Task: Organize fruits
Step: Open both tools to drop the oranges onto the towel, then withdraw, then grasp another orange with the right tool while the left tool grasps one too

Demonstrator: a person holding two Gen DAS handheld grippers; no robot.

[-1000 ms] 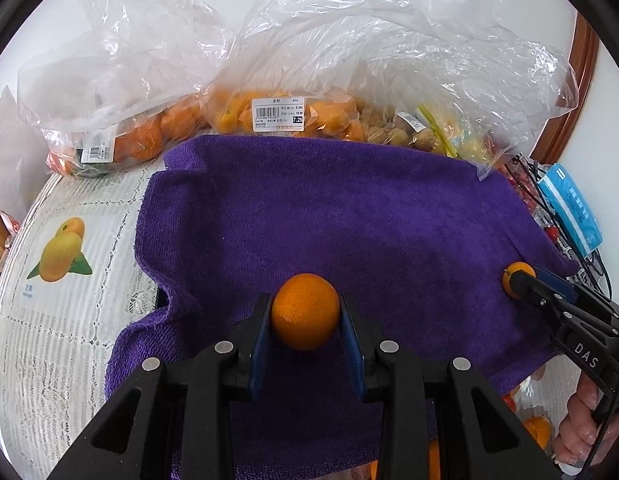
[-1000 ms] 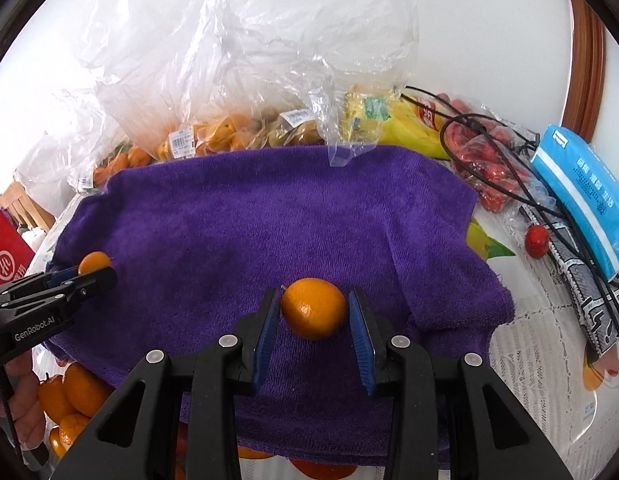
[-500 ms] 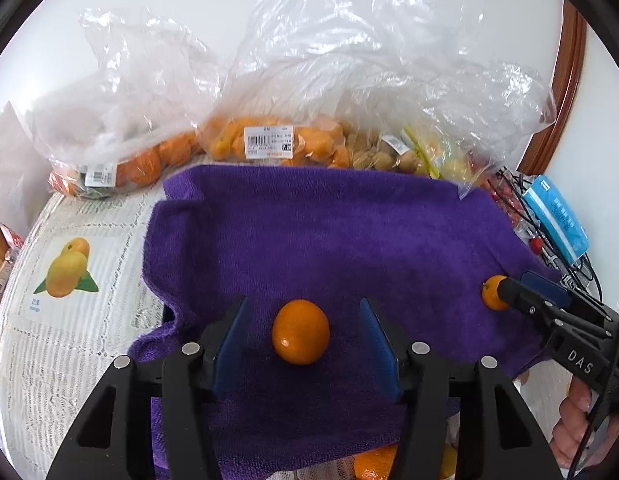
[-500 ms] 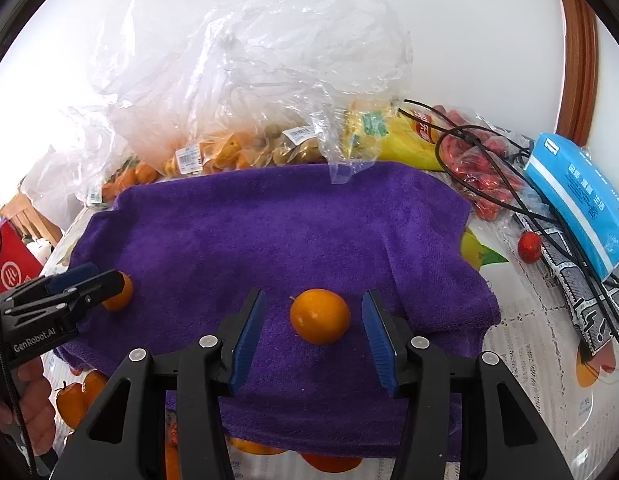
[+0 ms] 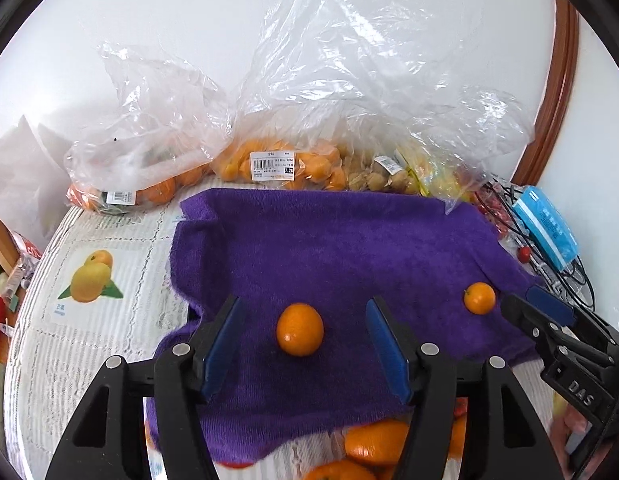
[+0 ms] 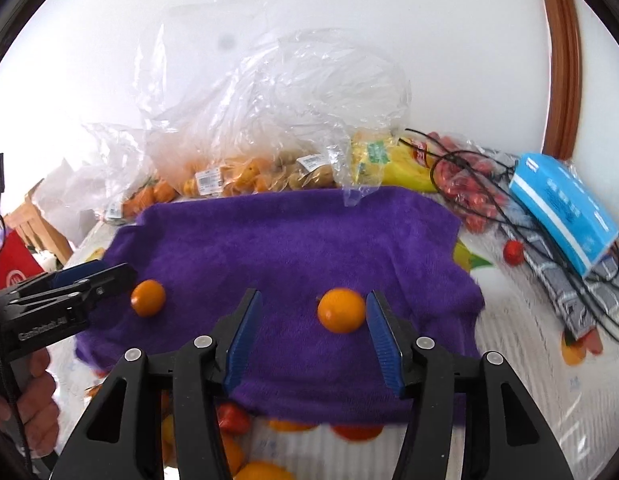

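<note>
Purple towel (image 5: 329, 248) hides loose fruit at its near edge; both claws (image 5: 305, 344) (image 6: 311, 332) gape wide, empty.

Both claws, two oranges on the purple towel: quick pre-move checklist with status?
1. Left claw open, nothing held: ok.
2. Right claw open, nothing held: ok.
3. Left orange resting on the purple towel, clear of both left fingers: ok.
4. Right orange on the towel but right against the right-hand blue pad; contact: cannot tell.
5. Oranges apart from each other: ok.
6. Right view blurred, so positions there are rough: not ok.
</note>
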